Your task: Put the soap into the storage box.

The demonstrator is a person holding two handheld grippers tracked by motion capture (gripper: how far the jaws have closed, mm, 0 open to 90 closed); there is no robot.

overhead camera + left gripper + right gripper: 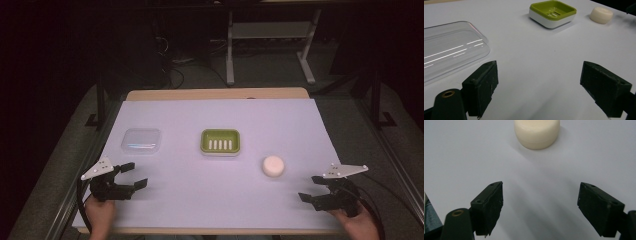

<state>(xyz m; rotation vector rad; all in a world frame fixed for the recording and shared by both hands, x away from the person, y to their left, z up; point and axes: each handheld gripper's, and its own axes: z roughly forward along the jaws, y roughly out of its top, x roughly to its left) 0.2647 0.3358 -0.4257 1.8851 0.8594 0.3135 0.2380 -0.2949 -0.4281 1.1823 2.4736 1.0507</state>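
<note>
Soap bar (273,166), round and cream-white, is lying untouched on the white table cover (220,200) in the high view, just right of the green soap dish (220,141), so placing it seems not yet begun. Along the left gripper (539,82), its jaws are standing wide and empty beside the clear plastic lid (451,47). Along the right gripper (540,205), jaws are gaping wide, the soap sitting ahead between them, apart.

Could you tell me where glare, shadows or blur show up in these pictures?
High view: dim, dark surroundings. Left gripper view: bright glare streaks on the clear lid, soft shadow beside the soap dish. Right gripper view: the soap slightly soft, faint shadows below it.
</note>
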